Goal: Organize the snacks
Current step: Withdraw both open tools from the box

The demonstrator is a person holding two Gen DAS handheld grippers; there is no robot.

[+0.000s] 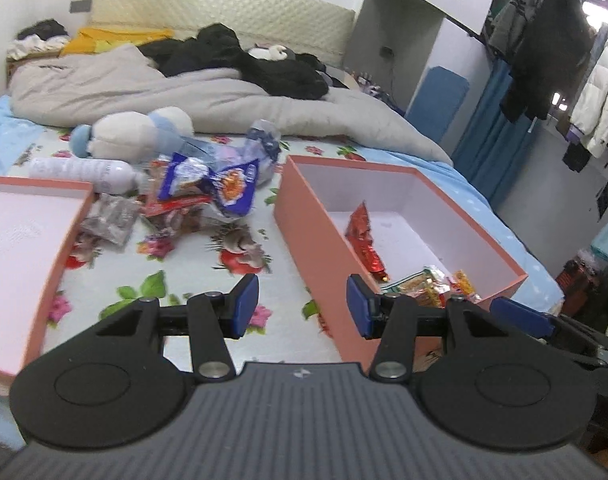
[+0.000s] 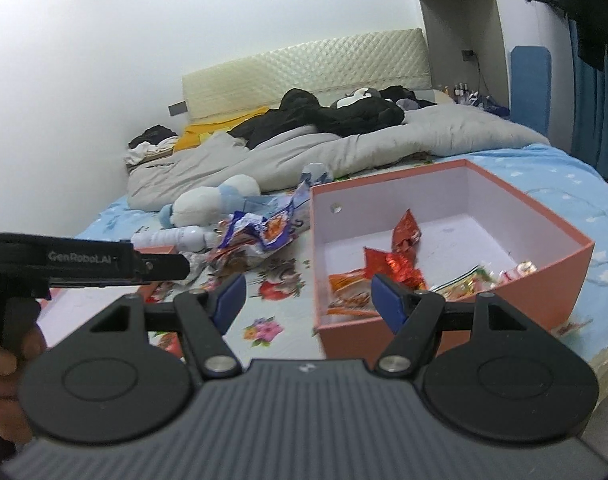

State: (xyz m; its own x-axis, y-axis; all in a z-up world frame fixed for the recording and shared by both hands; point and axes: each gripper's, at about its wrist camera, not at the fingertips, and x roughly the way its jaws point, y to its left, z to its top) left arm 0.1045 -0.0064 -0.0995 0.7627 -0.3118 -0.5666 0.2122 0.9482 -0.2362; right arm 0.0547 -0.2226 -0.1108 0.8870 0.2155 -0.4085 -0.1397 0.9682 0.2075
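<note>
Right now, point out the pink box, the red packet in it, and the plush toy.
pink box (image 1: 311,236), left wrist view, on its near outer wall.
red packet (image 2: 407,232), right wrist view, on its upright upper half.
plush toy (image 1: 136,132), left wrist view, on its white body.

A strip of bare bedsheet (image 1: 264,248) lies open between the pink box (image 1: 304,240) and the lid (image 1: 56,256), walled behind by the snack pile (image 1: 208,188) and plush toy (image 1: 136,132).

Soft, even indoor light filled both fisheye views, with daylight glare at the left view's upper right corner, bowed edges, dark vignetted corners, faint shadows, and slight motion blur throughout.
</note>
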